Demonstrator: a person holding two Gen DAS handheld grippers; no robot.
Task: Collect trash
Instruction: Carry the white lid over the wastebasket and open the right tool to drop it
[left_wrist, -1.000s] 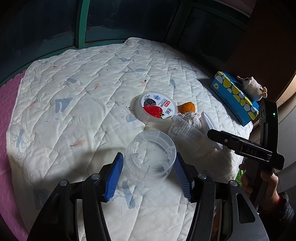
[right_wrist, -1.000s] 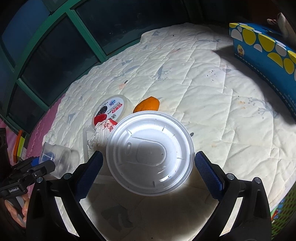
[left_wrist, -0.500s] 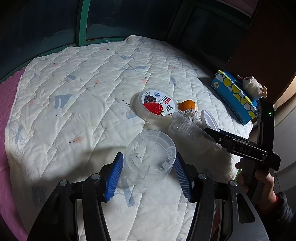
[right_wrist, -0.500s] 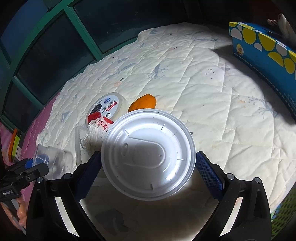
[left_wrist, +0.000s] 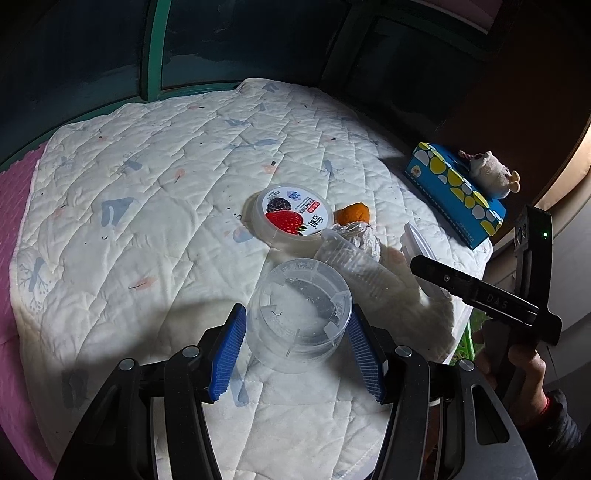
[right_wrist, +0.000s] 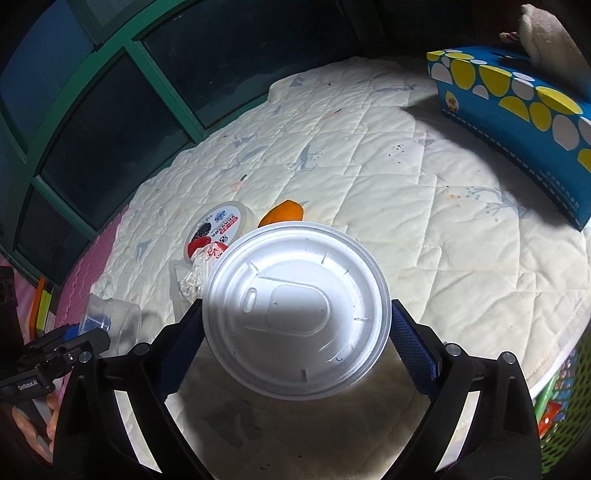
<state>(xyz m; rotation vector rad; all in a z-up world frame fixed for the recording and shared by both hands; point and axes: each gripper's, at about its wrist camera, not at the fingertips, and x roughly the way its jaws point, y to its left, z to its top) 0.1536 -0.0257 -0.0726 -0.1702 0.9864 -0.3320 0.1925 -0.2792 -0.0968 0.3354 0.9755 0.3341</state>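
My left gripper (left_wrist: 295, 350) clamps clear plastic tub (left_wrist: 300, 317), bottom centre of left view, above white quilt (left_wrist: 147, 206). My right gripper (right_wrist: 295, 343) clamps white lid (right_wrist: 295, 310) by its edges, centre of right view. Yogurt cup (left_wrist: 293, 216), orange peel (left_wrist: 354, 213), crumpled wrapper (left_wrist: 356, 236) lie mid-quilt, close together. Blue tissue box (left_wrist: 454, 195) at right edge, plush toy (left_wrist: 487, 171) on top.
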